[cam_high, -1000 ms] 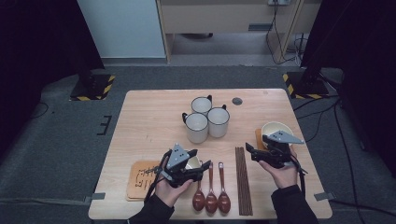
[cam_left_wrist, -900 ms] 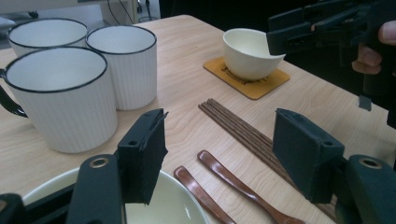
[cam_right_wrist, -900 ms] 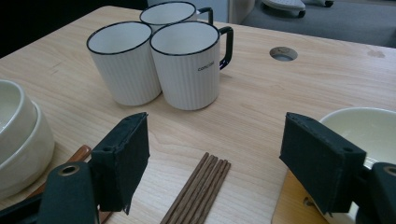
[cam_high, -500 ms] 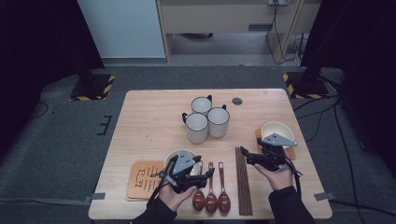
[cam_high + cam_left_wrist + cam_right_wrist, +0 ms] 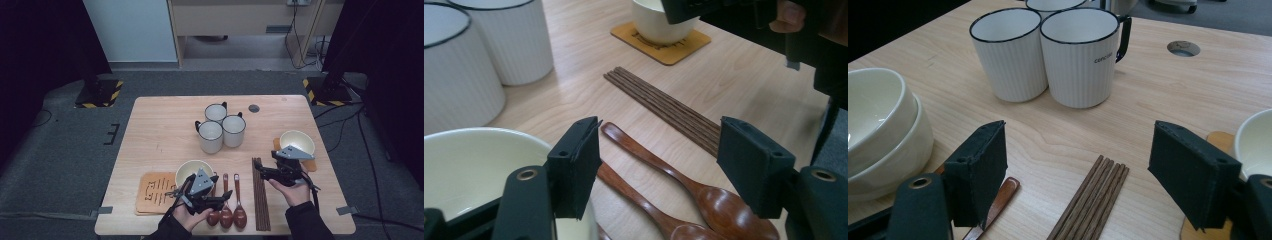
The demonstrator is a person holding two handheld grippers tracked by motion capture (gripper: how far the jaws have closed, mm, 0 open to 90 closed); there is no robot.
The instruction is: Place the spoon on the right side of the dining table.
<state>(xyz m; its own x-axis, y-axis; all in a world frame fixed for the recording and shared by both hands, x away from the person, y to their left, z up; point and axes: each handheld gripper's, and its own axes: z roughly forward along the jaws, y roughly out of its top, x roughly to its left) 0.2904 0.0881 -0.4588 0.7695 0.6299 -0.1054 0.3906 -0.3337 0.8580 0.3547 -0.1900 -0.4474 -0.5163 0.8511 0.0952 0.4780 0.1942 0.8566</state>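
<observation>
Wooden table [image 5: 165,130], both grippers empty and spread over the cutlery row.

We go big to small: three white mugs [image 5: 220,127] mid-table, cream bowl [image 5: 192,171] by our left gripper [image 5: 226,195], second bowl [image 5: 297,142] on its coaster by our right gripper [image 5: 260,172]. Chopsticks [image 5: 261,192] lie bundled, long axis running away from us, just left of the right gripper's wide-apart jaws; that hand is nearer them. Three brown spoons [image 5: 227,205] lie parallel, handles pointing away, right under the left gripper, jaws also released. We judge chopsticks next for the right.
</observation>
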